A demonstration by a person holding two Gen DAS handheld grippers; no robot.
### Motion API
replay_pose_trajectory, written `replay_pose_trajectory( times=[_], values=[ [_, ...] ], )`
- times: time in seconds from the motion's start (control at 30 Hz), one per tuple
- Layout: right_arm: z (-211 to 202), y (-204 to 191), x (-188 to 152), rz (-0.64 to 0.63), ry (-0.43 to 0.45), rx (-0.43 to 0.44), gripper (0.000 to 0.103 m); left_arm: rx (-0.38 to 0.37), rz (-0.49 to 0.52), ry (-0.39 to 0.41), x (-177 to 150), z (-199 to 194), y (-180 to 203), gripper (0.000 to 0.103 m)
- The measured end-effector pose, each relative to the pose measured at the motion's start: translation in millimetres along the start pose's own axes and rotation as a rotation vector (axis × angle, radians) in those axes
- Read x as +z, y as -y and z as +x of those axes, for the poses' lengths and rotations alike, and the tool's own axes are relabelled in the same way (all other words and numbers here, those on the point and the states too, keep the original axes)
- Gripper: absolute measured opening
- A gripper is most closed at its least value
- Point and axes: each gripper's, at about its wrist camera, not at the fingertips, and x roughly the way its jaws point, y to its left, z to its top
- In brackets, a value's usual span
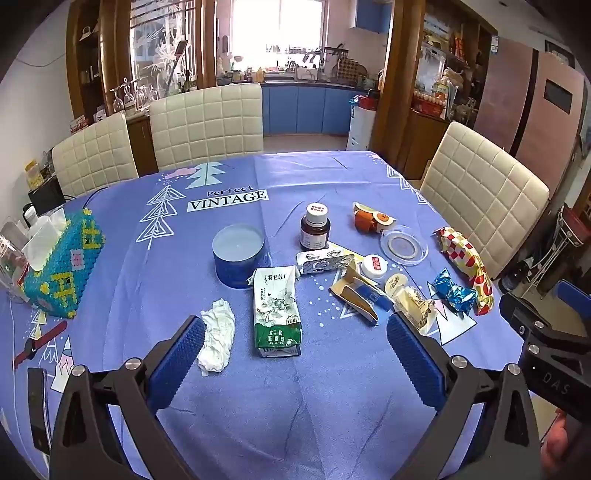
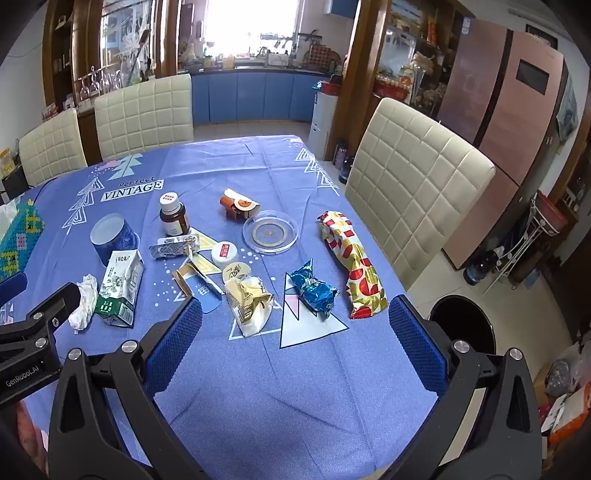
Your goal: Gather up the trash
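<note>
Between the wide-spread left tongs (image 1: 295, 334) lies the milk carton (image 1: 277, 312); right tongs (image 2: 295, 323) gape empty.

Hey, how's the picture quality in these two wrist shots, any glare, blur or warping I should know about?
Left wrist view: the kitchen window is blown out to white, the corners go black, and the chairs bow from fisheye warping; the table items are sharp. Right wrist view: same blown-out window and curved edges; the trash bin beside the table is dark inside.
</note>
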Motion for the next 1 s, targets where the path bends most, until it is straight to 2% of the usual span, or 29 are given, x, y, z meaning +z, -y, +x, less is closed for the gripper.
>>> replay_pose_trajectory(
  times=[0.53,1.0],
  values=[
    [0.9,-0.6,-1.8,-0.007,-0.008,0.001,0.100,-0.018,0.010,-0.013,7.2,5.9,6.7,0.097],
    [3.4,-2.0,0.2,-0.013,-0.009,0.005,0.100,-0.014,0.010,0.002,-0.8,1.0,3.7,0.097]
  ],
)
